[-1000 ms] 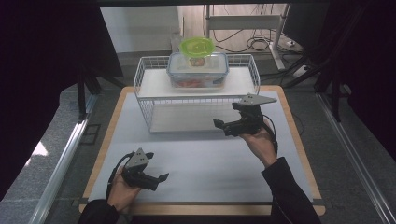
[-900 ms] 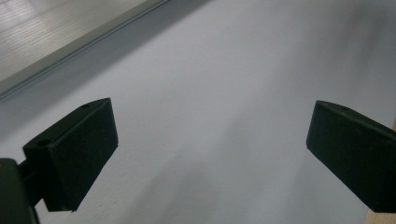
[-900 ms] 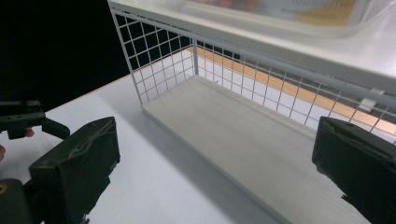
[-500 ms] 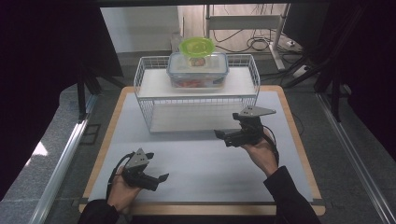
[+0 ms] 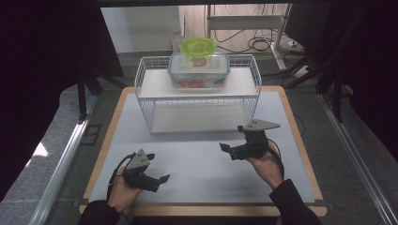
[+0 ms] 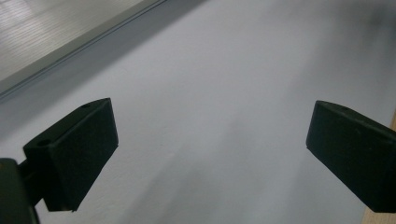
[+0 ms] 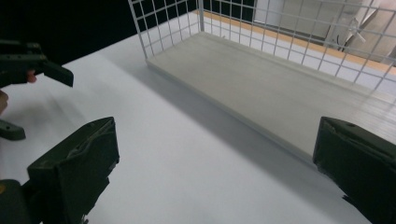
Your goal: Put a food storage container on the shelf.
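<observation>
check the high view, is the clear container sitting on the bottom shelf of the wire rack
No, the clear container sits on the top shelf of the wire rack, with a green lid above it.

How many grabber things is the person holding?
2. The left gripper is low over the white mat near the table's front-left. The right gripper is toward the right, in front of the wire rack. Both have open jaws.

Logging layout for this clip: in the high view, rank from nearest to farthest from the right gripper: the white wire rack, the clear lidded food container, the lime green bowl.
From the right gripper:
1. White wire rack, just ahead of it.
2. Clear lidded food container, on the rack's top shelf.
3. Lime green bowl, atop the container, farthest back.
</observation>
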A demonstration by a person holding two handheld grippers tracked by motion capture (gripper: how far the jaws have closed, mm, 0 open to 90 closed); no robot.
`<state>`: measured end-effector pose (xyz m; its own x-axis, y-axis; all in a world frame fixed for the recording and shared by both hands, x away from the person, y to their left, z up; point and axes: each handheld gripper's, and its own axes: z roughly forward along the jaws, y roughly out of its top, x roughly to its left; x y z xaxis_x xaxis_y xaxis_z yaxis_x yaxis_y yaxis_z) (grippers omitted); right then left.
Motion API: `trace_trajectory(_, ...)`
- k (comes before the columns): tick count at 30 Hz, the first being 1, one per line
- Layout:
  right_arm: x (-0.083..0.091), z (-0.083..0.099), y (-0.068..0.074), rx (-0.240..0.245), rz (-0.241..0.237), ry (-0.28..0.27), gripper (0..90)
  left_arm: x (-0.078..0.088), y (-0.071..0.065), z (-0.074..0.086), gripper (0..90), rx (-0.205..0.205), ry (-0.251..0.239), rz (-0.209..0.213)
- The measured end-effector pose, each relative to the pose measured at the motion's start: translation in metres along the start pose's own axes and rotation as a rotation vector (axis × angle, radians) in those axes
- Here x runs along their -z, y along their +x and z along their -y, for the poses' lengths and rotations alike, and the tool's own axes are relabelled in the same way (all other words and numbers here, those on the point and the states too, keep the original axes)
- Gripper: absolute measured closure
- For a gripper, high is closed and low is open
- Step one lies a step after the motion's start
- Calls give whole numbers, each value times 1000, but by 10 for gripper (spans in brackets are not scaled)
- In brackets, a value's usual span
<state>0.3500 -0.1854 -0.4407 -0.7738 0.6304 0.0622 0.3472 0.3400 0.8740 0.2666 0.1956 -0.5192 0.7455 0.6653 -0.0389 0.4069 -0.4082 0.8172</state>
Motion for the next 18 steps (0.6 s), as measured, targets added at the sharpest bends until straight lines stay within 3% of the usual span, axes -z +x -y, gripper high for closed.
trace_trajectory(18,24,34,0,20,78,34,5,-1,0,0,23,-2,3,-1)
